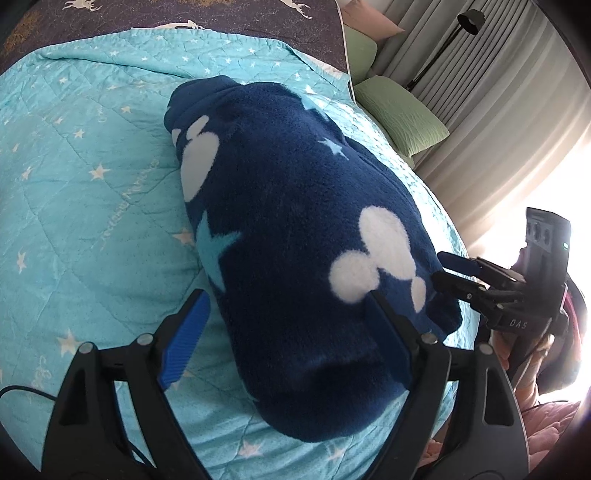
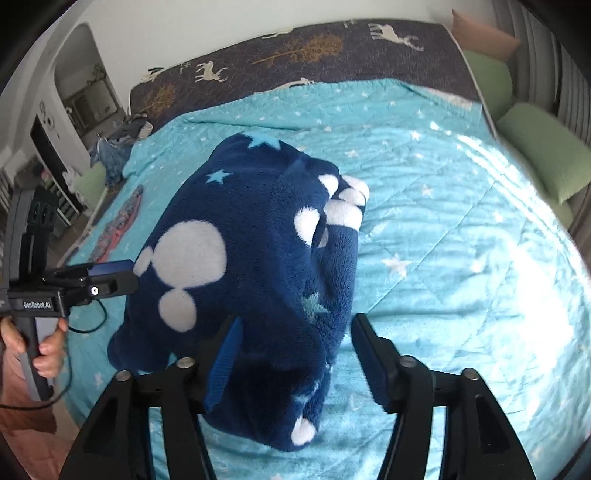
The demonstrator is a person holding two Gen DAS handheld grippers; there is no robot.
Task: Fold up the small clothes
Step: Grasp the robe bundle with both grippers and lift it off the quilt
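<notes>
A: Where is the garment lying?

B: The fleece (image 1: 295, 236) is lying bunched on the quilt (image 1: 85, 206), near the middle of the bed. Navy, with white blobs and pale blue stars. In the right view the fleece (image 2: 240, 258) is showing a folded edge on its right side, with layers stacking up there.

A: Left gripper?

B: The left gripper (image 1: 288, 328) is standing wide apart, straddling the near end of the fleece. Its left pad is hanging over bare quilt; its right finger is pressing against the pile. Released, gripping nothing. From the right view the left gripper (image 2: 122, 275) is coming in side-on at the fleece's left edge, a hand (image 2: 40, 347) wrapping the handle.

A: Right gripper?

B: The right gripper (image 2: 295, 354) is also spreading wide. Its left pad is sitting against the fleece; its right finger is hovering over bare quilt (image 2: 461, 240). Not clamping. In the left view the right gripper (image 1: 448, 267) is meeting the fleece's right edge with its tips.

A: Surroundings?

B: A dark deer-print cover (image 2: 295, 51) is running along the far side of the bed. Green pillows (image 1: 402, 118) are lying beyond the quilt's right edge, beside curtains (image 1: 491, 110). A black lamp (image 1: 471, 20) is standing by them.
</notes>
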